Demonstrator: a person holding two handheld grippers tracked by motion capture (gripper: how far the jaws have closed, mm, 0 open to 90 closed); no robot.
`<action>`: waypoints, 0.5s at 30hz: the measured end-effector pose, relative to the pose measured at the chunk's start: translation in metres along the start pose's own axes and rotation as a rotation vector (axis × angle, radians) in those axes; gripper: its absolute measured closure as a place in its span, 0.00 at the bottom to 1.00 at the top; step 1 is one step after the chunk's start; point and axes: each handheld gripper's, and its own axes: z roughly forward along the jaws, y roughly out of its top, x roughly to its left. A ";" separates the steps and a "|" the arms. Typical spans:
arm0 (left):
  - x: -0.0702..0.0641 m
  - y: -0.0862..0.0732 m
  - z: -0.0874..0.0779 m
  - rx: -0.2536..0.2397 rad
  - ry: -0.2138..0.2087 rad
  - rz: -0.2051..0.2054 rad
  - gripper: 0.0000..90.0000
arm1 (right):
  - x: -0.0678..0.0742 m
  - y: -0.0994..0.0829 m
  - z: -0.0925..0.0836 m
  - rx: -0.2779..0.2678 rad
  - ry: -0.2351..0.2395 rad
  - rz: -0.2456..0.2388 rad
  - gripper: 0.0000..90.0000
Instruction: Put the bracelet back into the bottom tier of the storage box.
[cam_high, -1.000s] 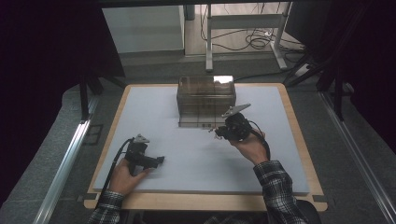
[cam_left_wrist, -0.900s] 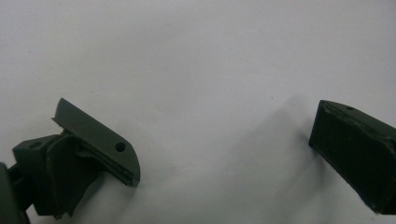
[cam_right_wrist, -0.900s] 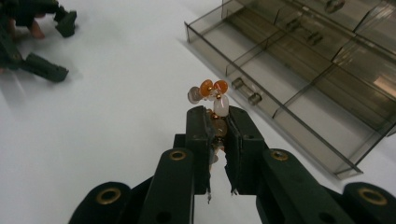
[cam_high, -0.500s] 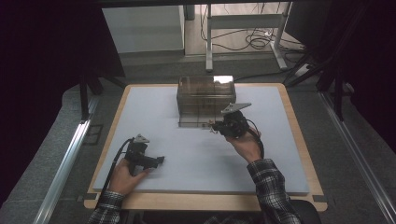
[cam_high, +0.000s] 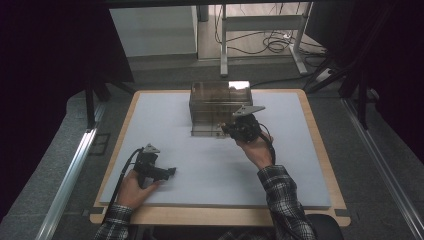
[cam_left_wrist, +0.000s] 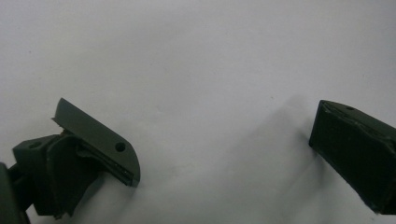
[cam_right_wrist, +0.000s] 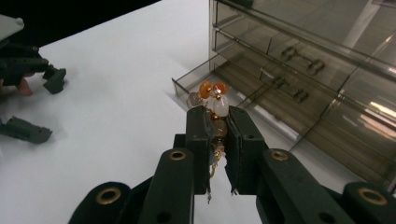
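Dark floor and black curtains surround the table (cam_high: 150, 115), a wooden board covered with a pale grey mat, while cables lie on the floor beyond its far edge. Near the far middle of the mat stands a smoky clear drawer box (cam_high: 220, 107), and in the right gripper view its lowest drawer (cam_right_wrist: 198, 79) is pulled out a little, with bar handles visible on the drawers above. The right tongs (cam_high: 235, 131) sit just in front of that box in the high view, held by a hand with a plaid sleeve (cam_high: 280, 195). In the right gripper view the right tongs (cam_right_wrist: 218, 120) are clamped on a bead string (cam_right_wrist: 214, 95), whose orange and clear beads stick up above the tips, close to the open drawer's corner; a thin piece of it hangs below between the jaws. The left tongs (cam_high: 167, 172) rest low over the near left part of the mat, well apart from the box. In the left gripper view their jaws stand wide apart over bare mat, with nothing between them.
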 end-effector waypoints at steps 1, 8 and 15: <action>0.000 0.000 0.000 0.000 0.000 0.000 0.00 | 0.000 0.000 0.000 0.000 0.000 0.000 0.88; 0.000 0.000 0.000 0.000 0.001 0.003 0.00 | 0.000 0.009 0.010 -0.023 -0.002 0.003 0.88; 0.000 0.000 0.000 0.000 0.000 0.002 0.00 | 0.000 0.014 0.024 -0.036 -0.001 0.010 0.88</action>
